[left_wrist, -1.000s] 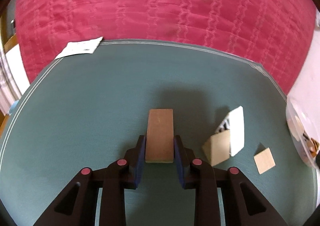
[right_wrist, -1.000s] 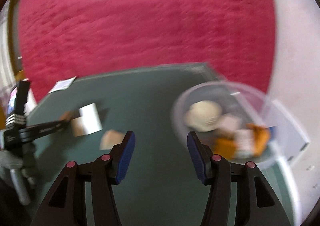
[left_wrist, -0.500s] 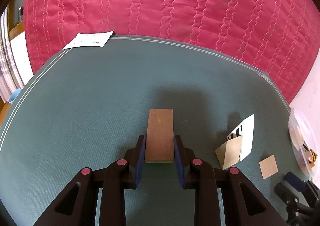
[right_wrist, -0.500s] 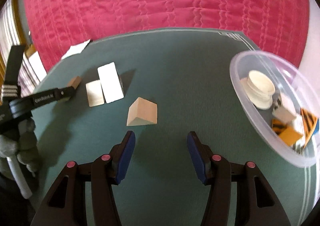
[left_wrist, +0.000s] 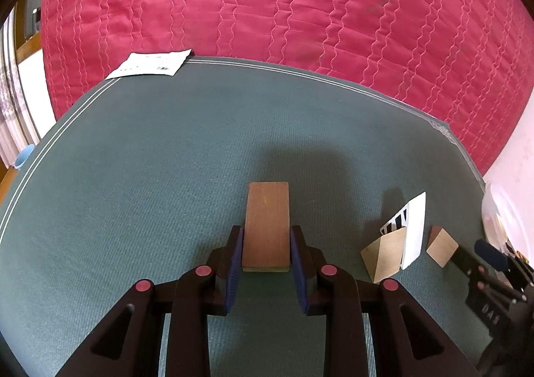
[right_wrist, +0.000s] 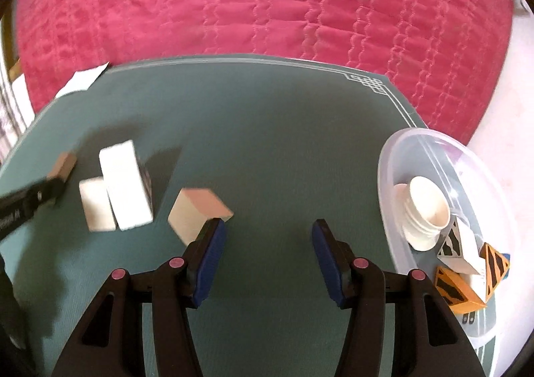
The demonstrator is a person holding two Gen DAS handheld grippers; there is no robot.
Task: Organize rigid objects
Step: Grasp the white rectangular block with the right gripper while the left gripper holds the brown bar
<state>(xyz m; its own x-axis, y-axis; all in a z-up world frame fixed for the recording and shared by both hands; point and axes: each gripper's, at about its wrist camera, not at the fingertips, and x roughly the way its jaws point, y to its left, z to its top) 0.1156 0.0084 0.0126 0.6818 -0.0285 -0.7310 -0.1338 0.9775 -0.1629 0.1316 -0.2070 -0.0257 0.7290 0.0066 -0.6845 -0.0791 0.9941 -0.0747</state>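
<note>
My left gripper (left_wrist: pixel 266 241) is shut on a flat brown wooden block (left_wrist: pixel 267 223) and holds it above the green mat (left_wrist: pixel 150 176). To its right lie a tan wedge (left_wrist: pixel 385 255), a white block (left_wrist: pixel 414 230) and a small tan block (left_wrist: pixel 441 245). My right gripper (right_wrist: pixel 268 236) is open and empty over the mat. Its left finger (right_wrist: pixel 208 253) is right beside the small tan block (right_wrist: pixel 197 210). The white block (right_wrist: pixel 125 185) and a pale block (right_wrist: pixel 95 206) lie further left. The left gripper with the brown block (right_wrist: pixel 61 165) shows at the left edge.
A clear plastic bowl (right_wrist: pixel 400 156) at the right holds a white cup (right_wrist: pixel 427 206) and orange-and-black striped pieces (right_wrist: pixel 467 280). A white paper (left_wrist: pixel 150 63) lies at the mat's far left corner. A red quilt (left_wrist: pixel 283 3) lies beyond the mat.
My right gripper has swung left from the bowl and come down close to the small tan block. My left gripper still holds the brown block and has barely moved.
</note>
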